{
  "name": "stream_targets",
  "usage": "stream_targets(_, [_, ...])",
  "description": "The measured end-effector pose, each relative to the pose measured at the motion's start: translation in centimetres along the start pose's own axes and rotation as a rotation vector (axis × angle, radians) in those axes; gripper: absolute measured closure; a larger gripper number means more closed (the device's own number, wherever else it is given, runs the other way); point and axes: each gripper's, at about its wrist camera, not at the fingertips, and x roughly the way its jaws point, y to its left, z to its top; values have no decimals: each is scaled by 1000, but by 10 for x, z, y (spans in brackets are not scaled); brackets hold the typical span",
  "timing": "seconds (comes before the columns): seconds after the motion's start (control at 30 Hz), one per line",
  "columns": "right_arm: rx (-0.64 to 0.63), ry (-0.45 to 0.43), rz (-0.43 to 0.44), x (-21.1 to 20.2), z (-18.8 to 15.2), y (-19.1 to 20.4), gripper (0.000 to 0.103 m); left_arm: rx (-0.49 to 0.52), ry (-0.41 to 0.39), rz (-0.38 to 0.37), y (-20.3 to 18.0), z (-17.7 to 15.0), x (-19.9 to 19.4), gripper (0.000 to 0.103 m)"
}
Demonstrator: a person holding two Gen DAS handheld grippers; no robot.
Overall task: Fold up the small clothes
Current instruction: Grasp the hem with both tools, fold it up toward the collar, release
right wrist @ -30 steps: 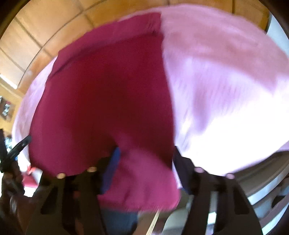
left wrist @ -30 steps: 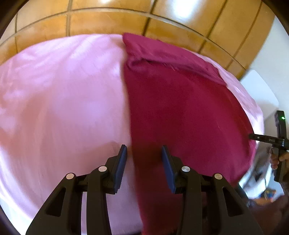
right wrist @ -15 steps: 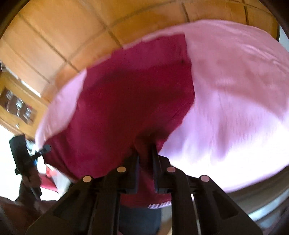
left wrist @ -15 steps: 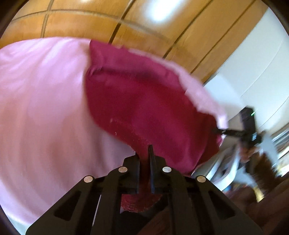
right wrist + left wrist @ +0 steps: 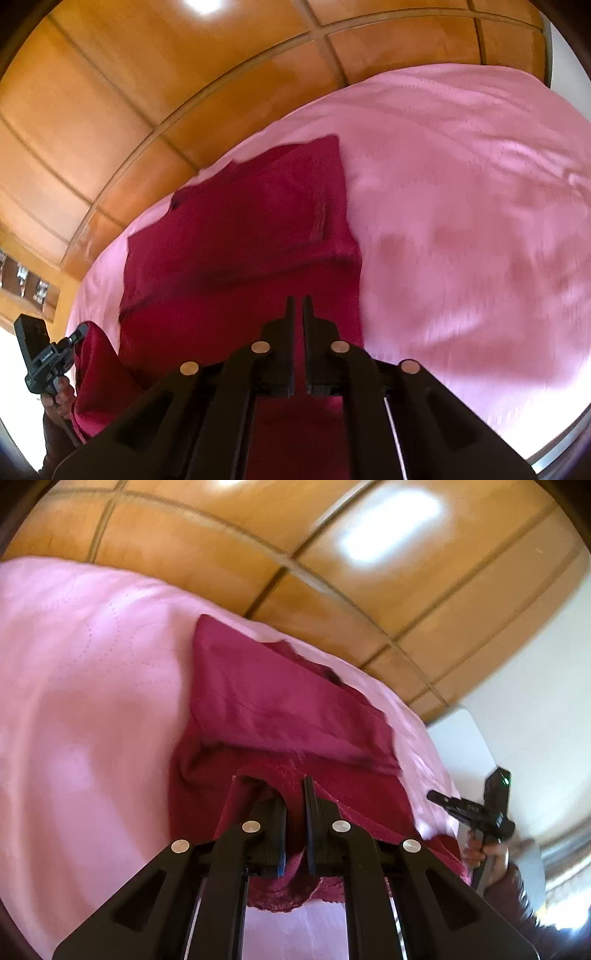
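Observation:
A dark red garment (image 5: 280, 716) lies on a pink bedspread (image 5: 85, 709), its near part lifted and doubled toward the far end. My left gripper (image 5: 295, 797) is shut on the garment's near hem, which hangs down between the fingers. My right gripper (image 5: 295, 314) is shut on the garment's (image 5: 243, 221) other near corner. The right gripper shows at the right edge of the left wrist view (image 5: 476, 812). The left gripper shows at the left edge of the right wrist view (image 5: 44, 354).
The pink bedspread (image 5: 461, 206) spreads wide beside the garment. A wooden panelled wardrobe (image 5: 295, 546) stands behind the bed. A white wall and a white board (image 5: 461, 738) are at the right of the left wrist view.
Both grippers went from open to shut on the garment's near edge. They have since lifted it and carried it toward the far end, so the garment folds over itself.

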Motion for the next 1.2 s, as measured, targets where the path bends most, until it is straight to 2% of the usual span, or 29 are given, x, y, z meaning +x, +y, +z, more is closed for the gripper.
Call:
stream_targets(0.07, [7, -7, 10, -1, 5, -1, 85, -47, -20, 42, 10, 12, 9, 96])
stream_targets(0.1, [12, -4, 27, -5, 4, -3, 59, -58, -20, 35, 13, 17, 13, 96])
stream_targets(0.13, [11, 4, 42, -9, 0, -3, 44, -58, -24, 42, 13, 20, 16, 96])
stream_targets(0.2, [-32, 39, 45, -12, -7, -3, 44, -32, -11, 63, 11, 20, 22, 96])
stream_targets(0.27, [-56, 69, 42, -26, -32, -5, 41, 6, 4, 87, 8, 17, 26, 96])
stream_targets(0.47, [23, 178, 93, -45, -121, -31, 39, 28, 14, 107, 11, 5, 19, 96])
stream_targets(0.57, [56, 272, 127, -24, -153, -30, 40, 32, 18, 116, 13, -2, 16, 96])
stream_targets(0.6, [51, 299, 133, -14, -160, -25, 44, 30, 17, 116, 13, -4, 15, 96])
stream_targets(0.67, [-5, 302, 115, -11, -161, -12, 50, 27, 11, 118, 13, -8, 10, 96])
stream_targets(0.73, [-1, 302, 177, -13, -150, -7, 96, 30, 5, 116, 11, -12, 3, 96])
stream_targets(0.87, [-66, 228, 242, -31, -128, 11, 96, 58, -3, 82, 5, -22, -14, 96])
stream_targets(1.0, [-31, 104, 274, -37, -80, 8, 96, 69, 3, 57, 2, -24, -19, 96])
stream_targets(1.13, [44, 11, 273, -23, -27, -9, 96, -17, 8, -2, 9, -8, -13, 96])
stream_targets(1.2, [83, -15, 262, -7, 0, -11, 95, -67, 1, -7, 14, 6, -4, 96])
